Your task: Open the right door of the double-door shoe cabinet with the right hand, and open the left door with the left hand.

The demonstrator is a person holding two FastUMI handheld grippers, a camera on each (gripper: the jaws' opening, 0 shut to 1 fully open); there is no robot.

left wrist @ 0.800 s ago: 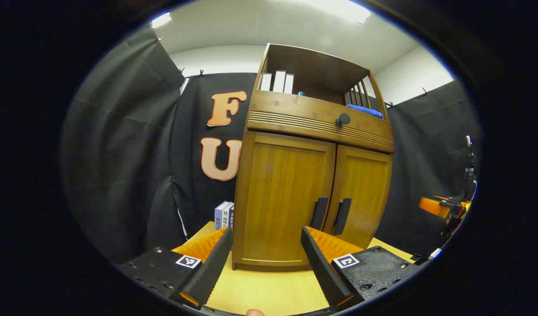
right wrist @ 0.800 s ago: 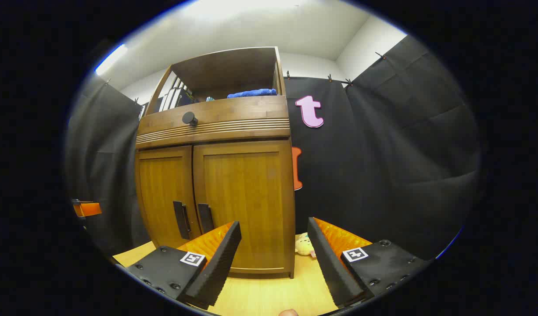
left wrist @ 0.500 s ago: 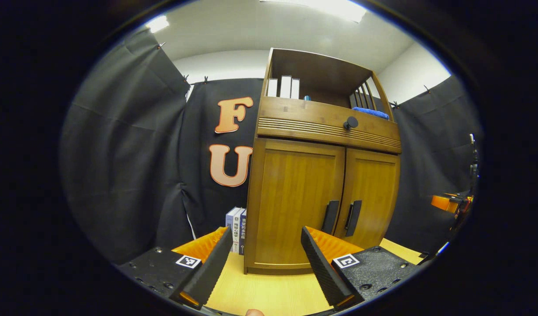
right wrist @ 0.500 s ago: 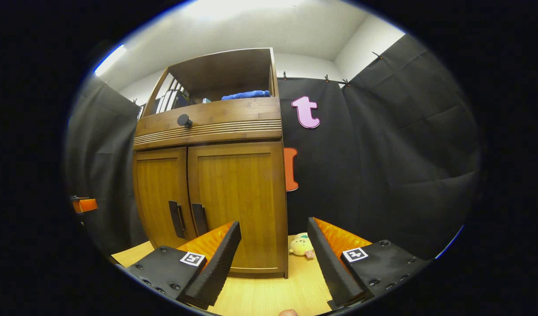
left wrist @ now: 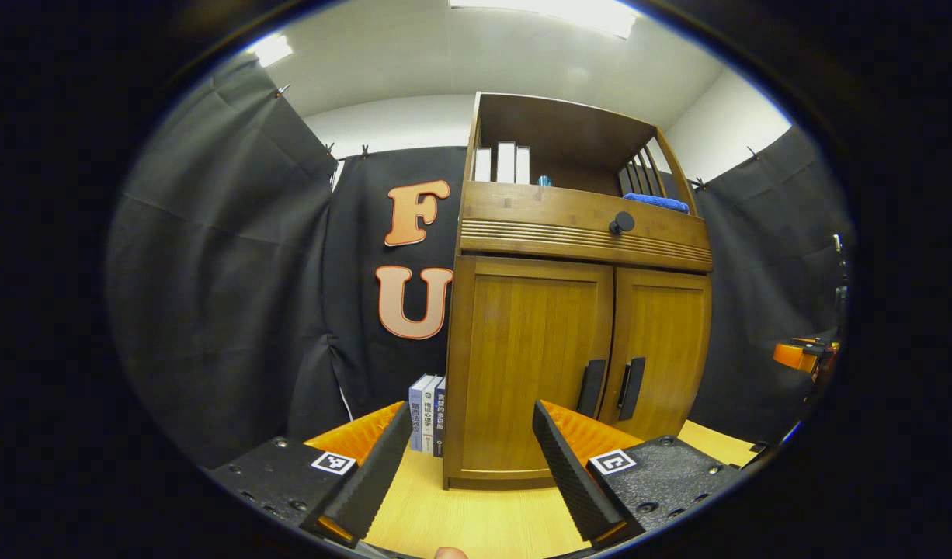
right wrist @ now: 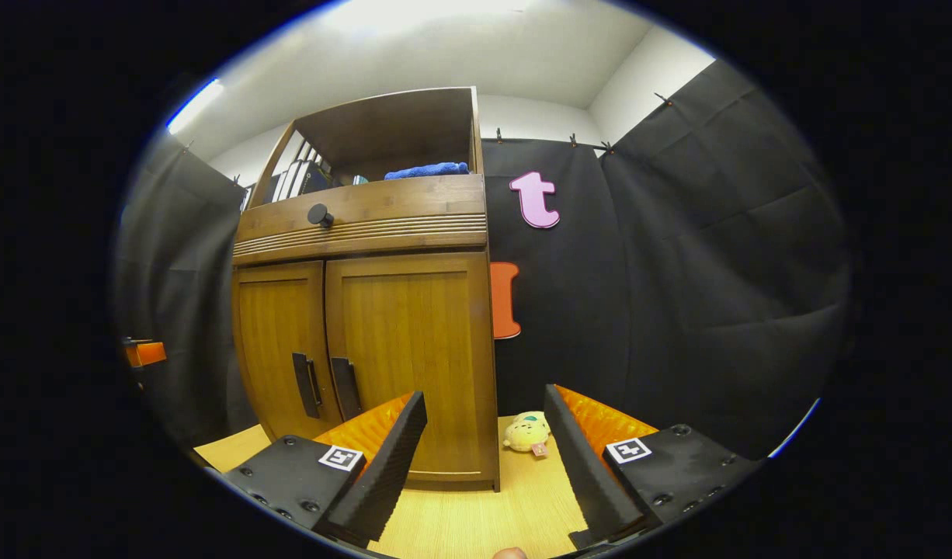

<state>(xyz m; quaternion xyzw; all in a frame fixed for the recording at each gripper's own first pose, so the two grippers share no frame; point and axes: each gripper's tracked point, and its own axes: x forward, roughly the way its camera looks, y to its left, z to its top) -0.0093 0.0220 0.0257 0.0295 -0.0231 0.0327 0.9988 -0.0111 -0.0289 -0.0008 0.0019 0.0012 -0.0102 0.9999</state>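
Both claws, left claw [left wrist: 471, 473] and right claw [right wrist: 484, 466], are held spread, empty. Rigid hinged doors are judged light; right handle [right wrist: 345, 387] and left handle [left wrist: 591, 387] are to be pinched.

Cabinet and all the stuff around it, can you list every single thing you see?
Shoe cabinet: one, brown wood, on the table, both doors shut.
Door handles: two, black, side by side where the doors meet.
Drawer knob: one, black, above the doors.
Books on the top shelf: three, white spines, upright.
Blue cloth: one, on the top shelf.
Books beside the cabinet: at least two, upright on the table.
Plush toy: one, yellow, on the table beside the cabinet.
Table: one, light wood.
Left gripper: open, away from the cabinet.
Right gripper: open, away from the cabinet.
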